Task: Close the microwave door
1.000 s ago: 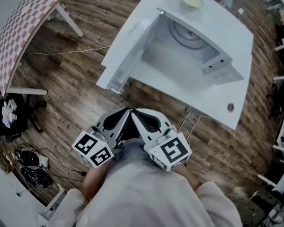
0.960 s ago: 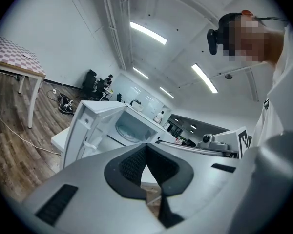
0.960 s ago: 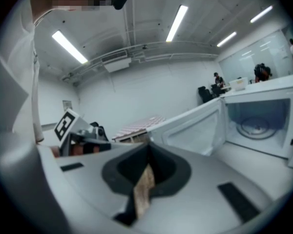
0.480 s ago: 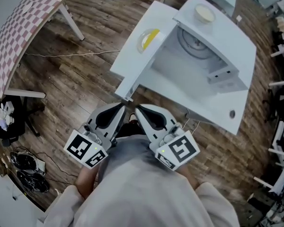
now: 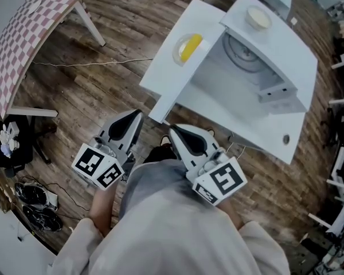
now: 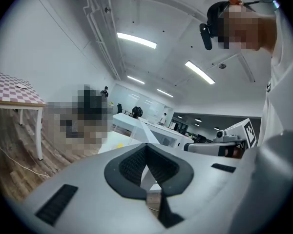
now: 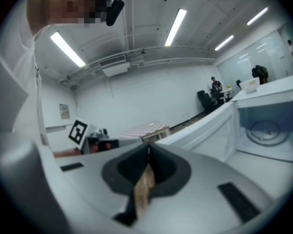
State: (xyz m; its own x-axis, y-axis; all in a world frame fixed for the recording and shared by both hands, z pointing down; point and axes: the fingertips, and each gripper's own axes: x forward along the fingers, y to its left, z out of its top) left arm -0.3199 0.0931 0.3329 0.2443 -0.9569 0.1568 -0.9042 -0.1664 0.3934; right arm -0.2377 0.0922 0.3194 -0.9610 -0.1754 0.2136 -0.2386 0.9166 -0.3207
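While the microwave (image 5: 278, 105) stands with its door (image 5: 171, 76) swung wide out to the left, both tools are held low against the person's body, noses aimed at the door's near edge. Left gripper (image 5: 138, 113): jaws pressed together, nothing in them, tip just beside the door's bottom corner. Right gripper (image 5: 172, 129): likewise closed up and empty, near that same corner. A pale bowl (image 5: 258, 17) sits on the microwave's top, and the turntable (image 5: 245, 49) shows inside.
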